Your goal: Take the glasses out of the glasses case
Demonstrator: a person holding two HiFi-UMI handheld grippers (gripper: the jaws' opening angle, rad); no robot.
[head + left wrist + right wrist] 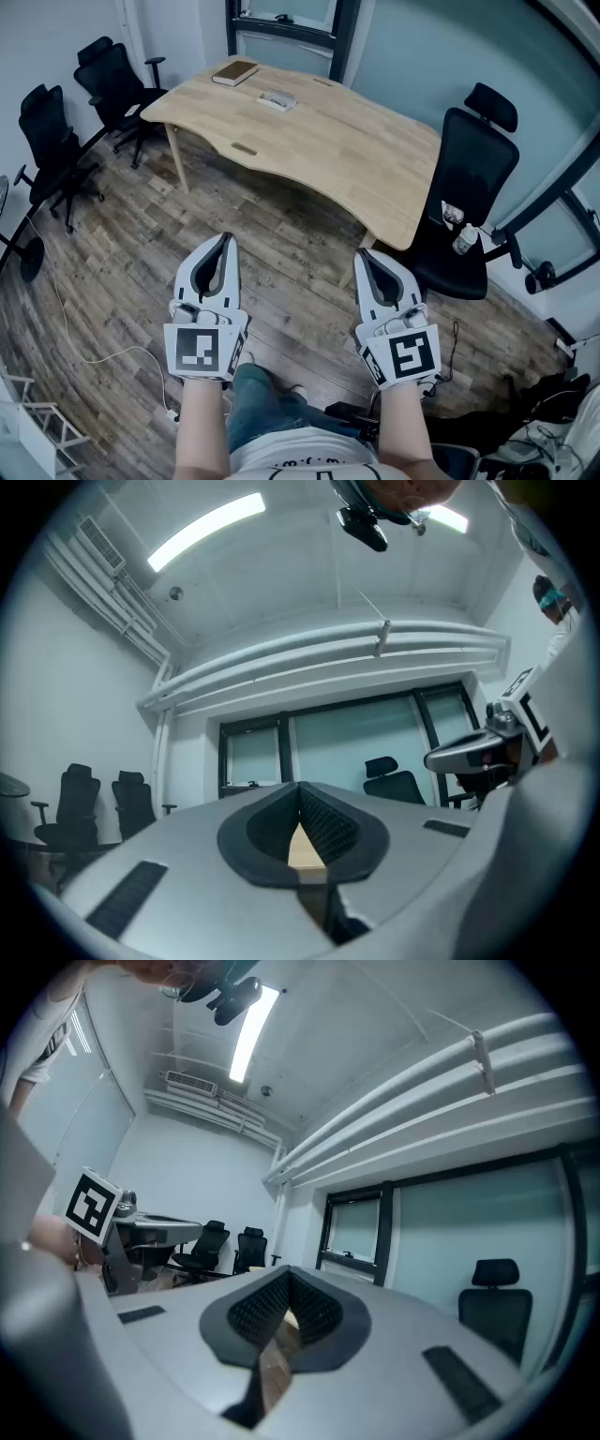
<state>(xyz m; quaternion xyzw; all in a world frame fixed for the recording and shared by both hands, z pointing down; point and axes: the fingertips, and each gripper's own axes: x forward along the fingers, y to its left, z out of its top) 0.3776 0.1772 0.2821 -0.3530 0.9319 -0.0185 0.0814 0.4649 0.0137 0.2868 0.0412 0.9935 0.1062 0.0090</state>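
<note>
On the far end of the wooden table [356, 159] lies a flat brown case [234, 72], and a small pale object [277, 99] rests a little to its right; from here I cannot make out what it is. Both grippers hover over the wood floor, well short of the table. My left gripper [225, 240] is shut with nothing in it, tips together. My right gripper [361, 255] is likewise shut and empty. In the left gripper view the left gripper [300, 786] points level toward the windows. In the right gripper view the right gripper [286, 1270] does the same.
A black office chair [469, 187] stands at the table's right end with bottles [459, 230] on its seat. More black chairs [80, 112] stand at the left wall. A thin cable [84, 352] runs across the floor on the left. Bags and clutter [553, 422] sit at the lower right.
</note>
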